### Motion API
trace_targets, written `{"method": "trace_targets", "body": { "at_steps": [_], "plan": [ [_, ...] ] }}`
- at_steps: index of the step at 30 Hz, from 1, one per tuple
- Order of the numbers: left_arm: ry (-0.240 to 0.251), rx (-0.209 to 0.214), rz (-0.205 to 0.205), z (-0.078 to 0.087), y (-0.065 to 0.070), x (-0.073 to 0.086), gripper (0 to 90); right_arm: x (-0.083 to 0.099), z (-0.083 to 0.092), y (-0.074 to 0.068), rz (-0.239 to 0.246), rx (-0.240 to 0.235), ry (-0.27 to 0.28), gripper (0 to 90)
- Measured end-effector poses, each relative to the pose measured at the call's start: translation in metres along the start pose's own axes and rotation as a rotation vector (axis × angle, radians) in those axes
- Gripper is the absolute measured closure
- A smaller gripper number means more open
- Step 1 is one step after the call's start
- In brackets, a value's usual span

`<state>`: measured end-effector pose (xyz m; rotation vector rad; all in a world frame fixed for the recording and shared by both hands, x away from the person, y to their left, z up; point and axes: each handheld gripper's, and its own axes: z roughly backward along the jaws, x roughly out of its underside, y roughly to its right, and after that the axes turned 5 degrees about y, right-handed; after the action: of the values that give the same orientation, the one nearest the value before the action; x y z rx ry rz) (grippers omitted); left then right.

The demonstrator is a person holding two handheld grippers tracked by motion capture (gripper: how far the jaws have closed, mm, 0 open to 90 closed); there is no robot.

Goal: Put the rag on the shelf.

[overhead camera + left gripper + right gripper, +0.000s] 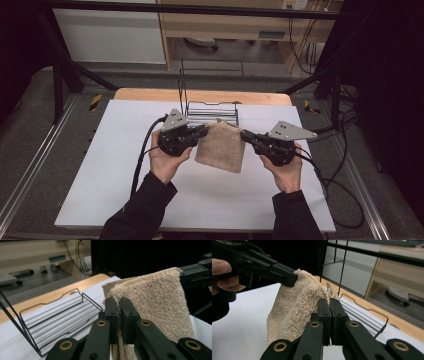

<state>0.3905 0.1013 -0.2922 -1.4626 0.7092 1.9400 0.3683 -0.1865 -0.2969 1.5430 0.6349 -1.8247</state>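
A folded beige towel (220,146) hangs in the air above the white table (100,175), held at its two upper corners; the left gripper (204,130) is clamped on the towel's left top corner, and in the left gripper view its two black jaws press together with the towel's (155,302) edge pinched between them; the right gripper (244,135) is clamped on the right top corner, its jaws closed tight on the cloth (294,307) in the right gripper view; the person's left hand (167,160) and right hand (286,172) grip the tools from below, black sleeves coming in from the bottom edge; the towel hangs slightly tilted, its lower edge just above the table; a black wire rack (212,112) stands just behind the towel near the table's far edge, its wire frame (50,317) sitting on the white surface beside the wooden strip (150,95) at the back.
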Motion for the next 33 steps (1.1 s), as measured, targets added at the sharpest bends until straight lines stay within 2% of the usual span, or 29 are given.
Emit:
{"method": "trace_targets", "body": {
  "at_steps": [5,12,17,26,33],
  "plan": [
    [0.058,-0.022,-0.015,0.006,0.000,-0.009,85.2,-0.011,-0.001,0.000,0.016,0.012,0.058,88.6],
    [0.148,-0.044,-0.018,0.011,-0.003,-0.014,85.2,-0.014,-0.004,0.001,0.017,0.027,0.121,88.6],
    [0.180,-0.049,-0.015,0.011,-0.005,-0.017,85.2,-0.019,-0.007,0.002,0.017,0.042,0.151,88.6],
    [0.243,-0.066,-0.002,0.014,-0.013,-0.030,85.2,-0.041,-0.015,0.005,0.069,0.043,0.189,88.6],
    [0.292,-0.090,-0.022,0.019,-0.016,-0.042,85.2,-0.056,-0.020,0.007,0.095,0.039,0.228,88.6]
  ]
}}
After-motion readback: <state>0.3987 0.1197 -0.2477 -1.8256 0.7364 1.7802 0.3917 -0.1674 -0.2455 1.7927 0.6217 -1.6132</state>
